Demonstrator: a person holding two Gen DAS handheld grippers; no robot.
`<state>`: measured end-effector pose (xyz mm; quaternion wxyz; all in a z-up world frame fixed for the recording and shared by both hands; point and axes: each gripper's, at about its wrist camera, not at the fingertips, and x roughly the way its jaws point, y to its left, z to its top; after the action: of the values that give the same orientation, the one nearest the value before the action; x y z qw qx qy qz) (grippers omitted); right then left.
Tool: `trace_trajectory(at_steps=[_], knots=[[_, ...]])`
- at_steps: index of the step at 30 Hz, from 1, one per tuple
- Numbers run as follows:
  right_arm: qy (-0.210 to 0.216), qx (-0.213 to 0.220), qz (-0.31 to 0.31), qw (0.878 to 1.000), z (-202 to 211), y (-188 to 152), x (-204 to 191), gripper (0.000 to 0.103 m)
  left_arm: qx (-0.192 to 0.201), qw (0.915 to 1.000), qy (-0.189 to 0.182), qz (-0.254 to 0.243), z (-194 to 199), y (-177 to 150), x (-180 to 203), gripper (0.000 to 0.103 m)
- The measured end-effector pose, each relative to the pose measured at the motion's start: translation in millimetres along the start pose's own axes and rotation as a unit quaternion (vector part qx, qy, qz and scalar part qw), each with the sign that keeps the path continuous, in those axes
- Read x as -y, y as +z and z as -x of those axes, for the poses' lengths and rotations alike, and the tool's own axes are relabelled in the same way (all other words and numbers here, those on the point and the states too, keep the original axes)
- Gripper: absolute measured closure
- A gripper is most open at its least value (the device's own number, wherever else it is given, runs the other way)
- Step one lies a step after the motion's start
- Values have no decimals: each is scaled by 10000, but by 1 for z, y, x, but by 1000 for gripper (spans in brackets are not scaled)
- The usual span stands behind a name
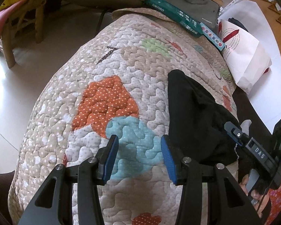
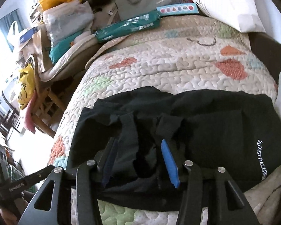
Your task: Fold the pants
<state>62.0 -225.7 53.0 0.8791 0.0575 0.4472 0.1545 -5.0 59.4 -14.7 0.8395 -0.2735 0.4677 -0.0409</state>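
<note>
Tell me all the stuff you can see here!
pants: one, black, folded on the quilt
quilt: one, beige with orange and blue patches, under the pants
green pack: one, teal, at the quilt's far edge
grey case: one, behind the green pack
white bag: one, white with red, beside the quilt
chair: one, wooden, on the floor
left gripper: one, black with blue pads, open over the quilt
right gripper: one, open, pants between its pads

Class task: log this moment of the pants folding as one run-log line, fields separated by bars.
pants: black, bunched on quilt | left gripper: open, empty, over quilt beside pants | right gripper: open, fabric between fingers
</note>
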Motion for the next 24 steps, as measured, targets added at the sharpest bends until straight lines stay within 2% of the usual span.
trace_trajectory(at_steps=[6,12,24], knots=[[-67,14,112,9999,8,-8,-5,46,182,9993,159,-296,9,-3,10,57],[-102,86,107,9999,21,-15,-7,44,378,9960,482,-658,17,-9,19,56],[-143,295,99,9994,44,-23,-10,39,398,9939,801,-652,23,-20,7,54]])
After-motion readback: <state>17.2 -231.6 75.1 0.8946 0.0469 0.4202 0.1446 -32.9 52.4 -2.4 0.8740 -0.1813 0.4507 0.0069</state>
